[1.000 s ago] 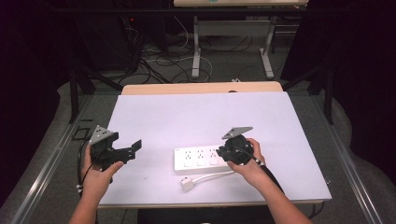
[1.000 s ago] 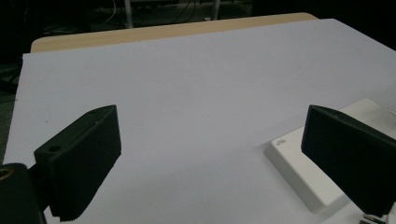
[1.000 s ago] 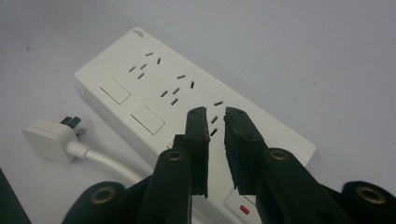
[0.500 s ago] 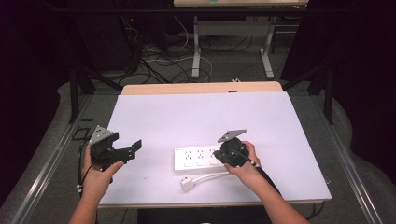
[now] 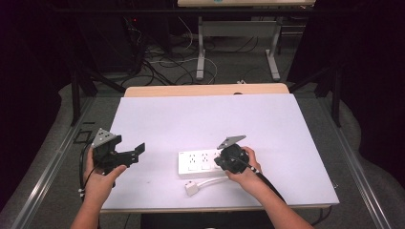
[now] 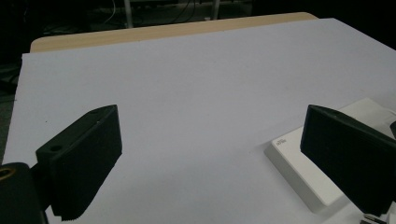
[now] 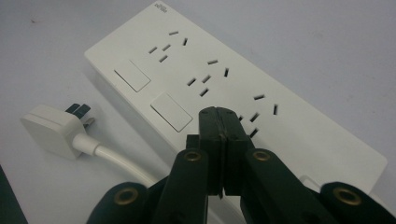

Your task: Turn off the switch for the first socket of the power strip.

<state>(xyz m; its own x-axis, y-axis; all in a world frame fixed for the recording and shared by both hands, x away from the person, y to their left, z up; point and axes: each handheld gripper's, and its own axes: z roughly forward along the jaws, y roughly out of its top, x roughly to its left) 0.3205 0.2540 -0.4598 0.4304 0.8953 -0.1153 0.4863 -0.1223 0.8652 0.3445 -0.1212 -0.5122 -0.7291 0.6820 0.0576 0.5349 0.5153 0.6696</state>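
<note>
The white plastic power strip [image 5: 203, 162] lies flat on the white table surface [image 5: 210, 119], near the front edge, its white plug [image 5: 192, 188] on a short white cable resting just in front of it. The right gripper [image 7: 219, 121] sits low over the strip's right end, jaws pressed fully together with nothing between them (tips over the third socket group). The left gripper [image 5: 136, 153] hangs well apart to the left, jaws wide and empty.
</note>
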